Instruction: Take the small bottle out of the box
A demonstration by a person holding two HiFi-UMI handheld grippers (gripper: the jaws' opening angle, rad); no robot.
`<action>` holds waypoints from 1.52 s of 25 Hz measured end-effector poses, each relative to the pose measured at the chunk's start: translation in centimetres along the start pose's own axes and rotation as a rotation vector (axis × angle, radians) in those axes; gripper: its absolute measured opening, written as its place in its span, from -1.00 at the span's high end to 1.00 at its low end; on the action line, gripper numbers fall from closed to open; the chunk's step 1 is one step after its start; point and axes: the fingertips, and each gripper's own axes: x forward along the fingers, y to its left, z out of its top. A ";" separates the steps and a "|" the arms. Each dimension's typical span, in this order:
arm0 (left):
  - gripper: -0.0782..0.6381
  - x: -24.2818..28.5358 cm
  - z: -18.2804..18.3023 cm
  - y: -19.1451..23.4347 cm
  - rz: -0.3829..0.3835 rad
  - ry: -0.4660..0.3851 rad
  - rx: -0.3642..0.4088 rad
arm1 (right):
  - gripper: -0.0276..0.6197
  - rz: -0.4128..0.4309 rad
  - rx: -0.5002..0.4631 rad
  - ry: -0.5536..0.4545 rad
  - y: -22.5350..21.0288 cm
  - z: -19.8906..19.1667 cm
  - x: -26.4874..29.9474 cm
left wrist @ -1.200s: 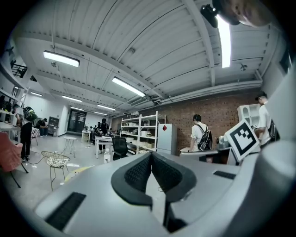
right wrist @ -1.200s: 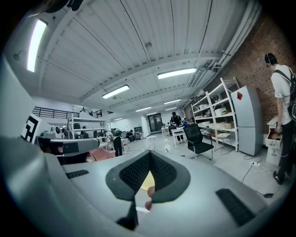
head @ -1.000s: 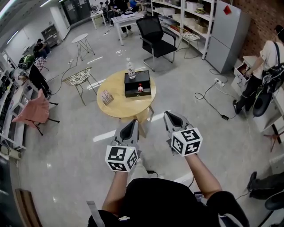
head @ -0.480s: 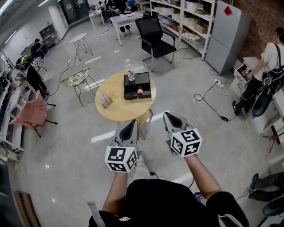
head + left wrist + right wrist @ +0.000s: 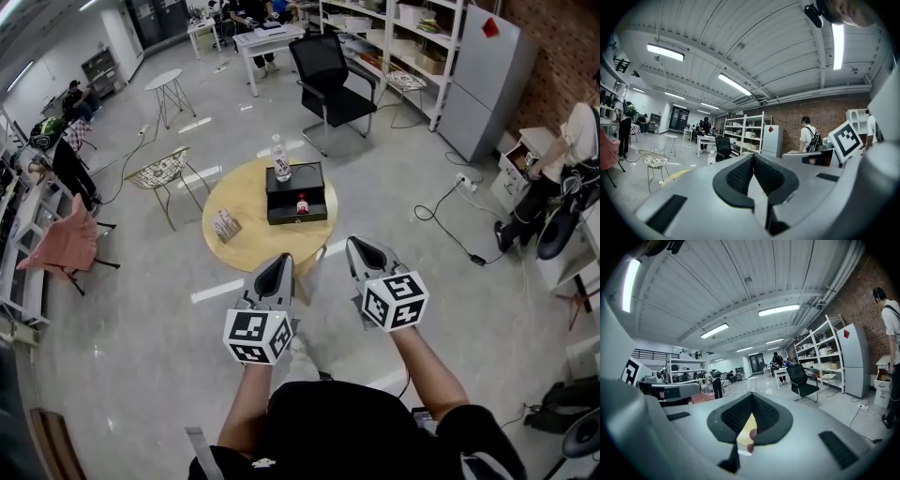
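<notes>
Head view shows small bottle (image 5: pixel 302 202) (in box (image 5: pixel 315 215)) well beyond jaws.

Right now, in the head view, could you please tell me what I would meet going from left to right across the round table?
patterned packet → clear plastic bottle → small bottle

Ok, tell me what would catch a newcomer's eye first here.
The left hand-held gripper and right hand-held gripper fill the head view's foreground, both shut and empty. Beyond them a round yellow table bears an open black box with the small red-capped bottle inside and a clear bottle at its far left corner.
</notes>
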 end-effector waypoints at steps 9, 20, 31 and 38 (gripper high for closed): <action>0.75 4.3 2.0 5.3 -0.011 -0.010 -0.001 | 0.91 -0.002 -0.009 -0.002 -0.5 2.1 6.8; 0.75 8.3 3.2 12.1 -0.021 0.007 -0.009 | 0.91 -0.015 -0.005 0.029 -0.5 2.9 14.7; 0.75 11.1 3.5 18.5 -0.050 0.021 -0.033 | 0.91 -0.045 -0.010 0.058 0.4 3.0 21.3; 0.75 11.4 3.7 22.3 -0.060 0.019 -0.042 | 0.91 -0.054 -0.016 0.061 2.0 2.9 24.7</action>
